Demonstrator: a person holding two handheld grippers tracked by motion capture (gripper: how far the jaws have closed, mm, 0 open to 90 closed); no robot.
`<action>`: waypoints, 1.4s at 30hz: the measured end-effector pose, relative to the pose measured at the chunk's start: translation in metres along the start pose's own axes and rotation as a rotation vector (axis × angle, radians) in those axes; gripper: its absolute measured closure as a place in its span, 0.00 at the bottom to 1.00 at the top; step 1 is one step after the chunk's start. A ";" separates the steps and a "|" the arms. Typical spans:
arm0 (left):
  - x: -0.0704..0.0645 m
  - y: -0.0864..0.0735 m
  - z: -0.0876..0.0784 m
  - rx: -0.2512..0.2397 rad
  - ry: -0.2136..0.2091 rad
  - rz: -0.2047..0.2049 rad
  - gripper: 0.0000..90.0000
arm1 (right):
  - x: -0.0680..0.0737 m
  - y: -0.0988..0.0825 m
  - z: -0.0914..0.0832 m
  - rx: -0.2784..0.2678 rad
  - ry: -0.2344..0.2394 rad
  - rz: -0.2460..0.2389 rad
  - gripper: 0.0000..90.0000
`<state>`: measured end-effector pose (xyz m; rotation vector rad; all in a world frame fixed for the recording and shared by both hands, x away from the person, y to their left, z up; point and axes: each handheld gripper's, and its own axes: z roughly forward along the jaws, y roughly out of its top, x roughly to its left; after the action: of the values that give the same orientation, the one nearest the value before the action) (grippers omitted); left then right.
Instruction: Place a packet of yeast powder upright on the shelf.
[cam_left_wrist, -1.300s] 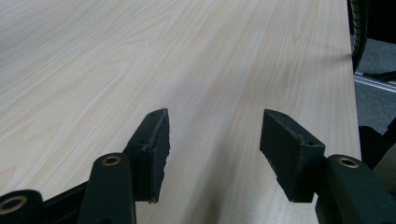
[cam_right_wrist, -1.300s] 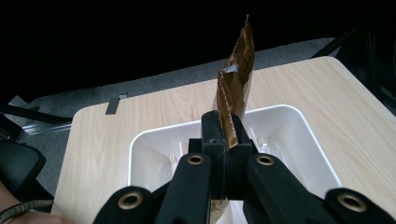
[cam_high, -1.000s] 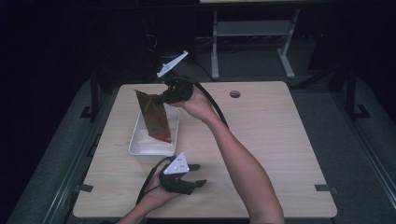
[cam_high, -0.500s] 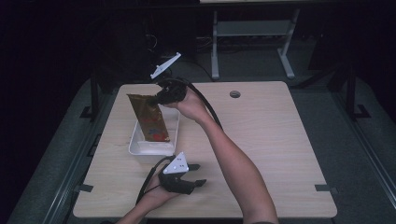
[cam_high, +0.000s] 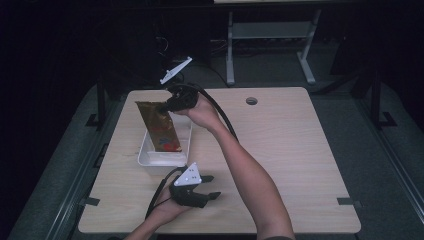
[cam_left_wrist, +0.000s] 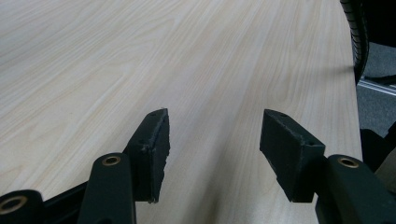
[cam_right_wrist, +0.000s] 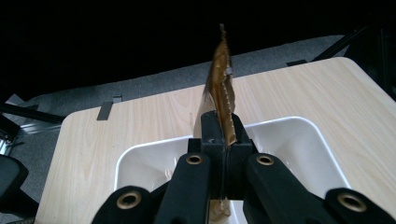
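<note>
Gold packet (cam_high: 159, 126) is pinched at its top edge by the right gripper (cam_high: 165, 106), fingers clamped, hanging upright into the white tray (cam_high: 150, 159), likely for lowering. Left gripper (cam_high: 207, 187) fingers (cam_left_wrist: 150, 149) spread wide, idle on bench (cam_high: 290, 150).

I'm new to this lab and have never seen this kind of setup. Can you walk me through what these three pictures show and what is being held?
A person sits at a wooden table with a hand-held two-jaw gripper in each hand. One picture looks down from above; the other two come from cameras riding on each gripper, looking along its black jaws. A white tray lies on the table. The right gripper is shut on the top edge of a gold-brown packet, holding it upright with its lower end in the tray; the right gripper view shows the packet edge-on between the jaws. The left gripper sits low over bare table near the front edge, jaws open and holding nothing.
</note>
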<state>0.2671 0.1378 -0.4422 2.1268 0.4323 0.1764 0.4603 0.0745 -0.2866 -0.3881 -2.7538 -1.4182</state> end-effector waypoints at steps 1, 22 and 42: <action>0.000 0.000 0.000 0.001 -0.001 -0.002 0.47 | 0.000 0.000 0.001 0.006 -0.002 0.000 0.99; 0.001 0.000 0.000 0.003 0.002 -0.004 0.47 | -0.028 -0.048 0.017 -0.009 0.000 0.184 0.88; 0.002 -0.001 -0.001 -0.004 0.007 -0.015 0.46 | -0.041 -0.069 0.023 0.049 0.020 0.284 0.57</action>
<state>0.2687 0.1397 -0.4423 2.1193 0.4514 0.1764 0.4861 0.0462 -0.3612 -0.7243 -2.5821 -1.2753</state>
